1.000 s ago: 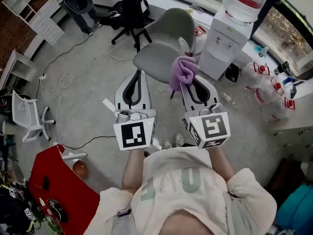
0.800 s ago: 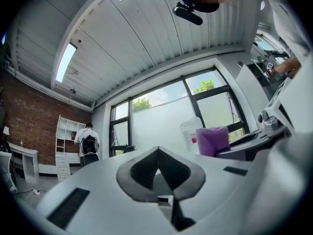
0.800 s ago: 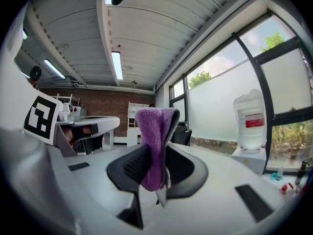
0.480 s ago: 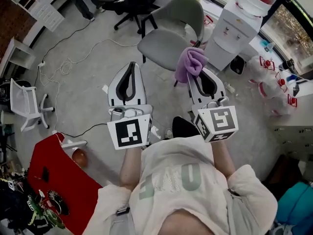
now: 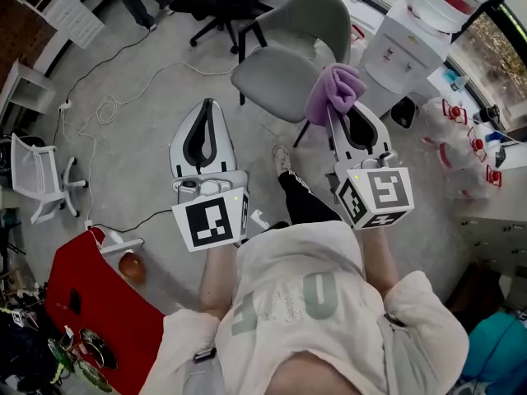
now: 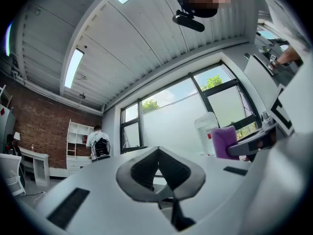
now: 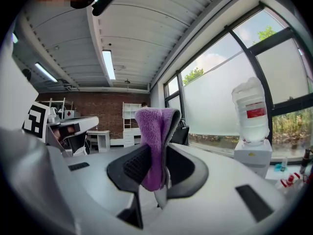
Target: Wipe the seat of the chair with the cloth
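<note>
1. A person stands over a grey chair (image 5: pixel 317 21) at 12 o'clock in the head view, with a hand-held gripper in each hand. The right gripper (image 5: pixel 333 120) pinches a purple cloth (image 5: pixel 336 89). The left gripper (image 5: pixel 206 109) is pressed together on nothing.

2. The cloth hangs in the air at about 1 o'clock. In the head view it overlaps the right edge of the seat (image 5: pixel 270 76). It does not yet look to be touching it, so the wipe appears not to have begun.

3. Possible trouble:
   - The pads hold only a narrow fold, and most of the cloth is bunched beyond the tips. Dragging it across the seat could pull it free or roll it into a lump that wipes little.
   - Pressing down hard could put the bare jaw tips on the seat instead of the fabric.
   - The water dispenser (image 5: pixel 402 48) stands just beside the chair at 2 o'clock. A wide sweep to the right could strike it.
   - Loose cables (image 5: pixel 107 109) lie on the floor at 10 o'clock, a trip risk if the person steps that way.

4. What each view shows:
   - Only the head view shows the chair, its seat and the floor.
   - Only the right gripper view shows the grip itself: the cloth doubled over, clamped between the dark pads and rising past them.
   - The left gripper view shows its own pads meeting at the tip with nothing between them. At 3 o'clock it catches the cloth from the side.
</note>
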Demonstrator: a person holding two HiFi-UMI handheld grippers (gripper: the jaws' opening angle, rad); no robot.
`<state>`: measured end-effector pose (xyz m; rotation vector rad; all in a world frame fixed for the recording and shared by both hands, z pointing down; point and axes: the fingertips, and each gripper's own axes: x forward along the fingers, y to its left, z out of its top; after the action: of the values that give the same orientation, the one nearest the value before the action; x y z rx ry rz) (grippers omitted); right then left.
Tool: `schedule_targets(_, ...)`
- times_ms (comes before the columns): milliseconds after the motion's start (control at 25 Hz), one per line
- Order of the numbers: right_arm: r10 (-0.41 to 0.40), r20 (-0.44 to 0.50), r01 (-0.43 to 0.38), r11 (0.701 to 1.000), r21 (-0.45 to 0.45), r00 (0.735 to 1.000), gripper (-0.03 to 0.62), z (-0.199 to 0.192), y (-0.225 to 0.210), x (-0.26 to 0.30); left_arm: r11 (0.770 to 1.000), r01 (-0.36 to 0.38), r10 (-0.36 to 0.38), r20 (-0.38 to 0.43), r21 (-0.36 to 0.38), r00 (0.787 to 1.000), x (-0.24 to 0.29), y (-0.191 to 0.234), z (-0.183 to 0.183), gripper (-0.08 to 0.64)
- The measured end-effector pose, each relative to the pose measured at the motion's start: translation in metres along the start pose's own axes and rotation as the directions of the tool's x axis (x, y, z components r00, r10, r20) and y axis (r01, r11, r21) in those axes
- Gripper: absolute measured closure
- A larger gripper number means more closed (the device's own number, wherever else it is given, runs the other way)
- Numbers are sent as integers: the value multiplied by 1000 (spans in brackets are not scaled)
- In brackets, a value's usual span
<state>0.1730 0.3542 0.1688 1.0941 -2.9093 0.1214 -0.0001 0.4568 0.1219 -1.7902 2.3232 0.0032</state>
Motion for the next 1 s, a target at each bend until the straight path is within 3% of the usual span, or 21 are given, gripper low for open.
schedule_targets(360,-38,50,37,999,26,998,505,-4,-57,100,999,44,-44,46,13,998,113,5,-21,548)
schedule_targets(840,34,-4,-33,998,61,999,503,27,-147,310,995,100,-100,106,5,989,351,34,-34,546)
schedule_targets(1000,0,-42,3,998,59,999,504,22,-167,360,994,107,-107,97,2,990,401,46,-48,546)
